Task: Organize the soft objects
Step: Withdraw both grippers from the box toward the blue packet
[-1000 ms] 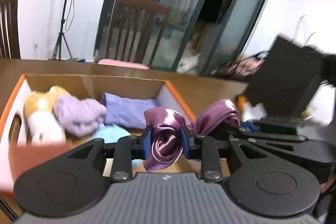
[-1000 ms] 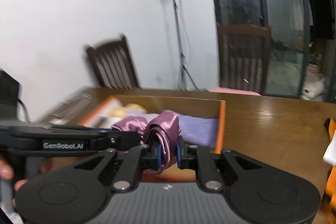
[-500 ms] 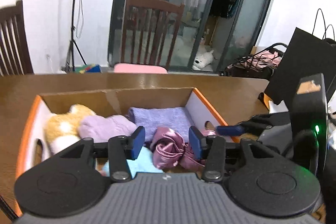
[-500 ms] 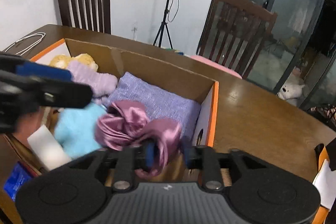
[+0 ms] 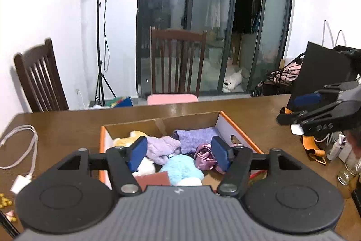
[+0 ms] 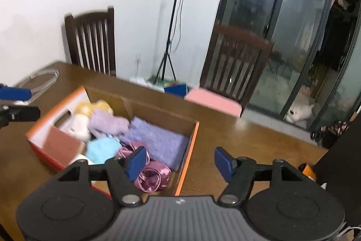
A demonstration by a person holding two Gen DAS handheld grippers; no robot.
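Both claws have let go of the mauve satin cloth (image 6: 151, 175) since a second ago: back then each was pinched on a bunched end of it, now it lies loose in the cardboard box (image 6: 189, 146), at the near right corner against the orange-edged wall. Left claw (image 5: 178, 154) and right claw (image 6: 179, 160) are both lifted clear, jaws about half spread and opening, nothing between the pads.

Box also holds a folded lilac knit (image 6: 155, 139), a pale purple fuzzy piece (image 6: 106, 123), a light blue plush (image 6: 102, 149) and a yellow-white plush (image 6: 90, 108). Box sits on the wooden tabletop (image 6: 243, 141).

Handling call on the satin: very light, limp, slick. My guess is it slides out of a shallow pinch and unrolls if lifted by one edge. Best hold is deep on the thick twisted knot, one claw per end if it needs repositioning. Not fragile; snagging on the box rim looks like the main risk.
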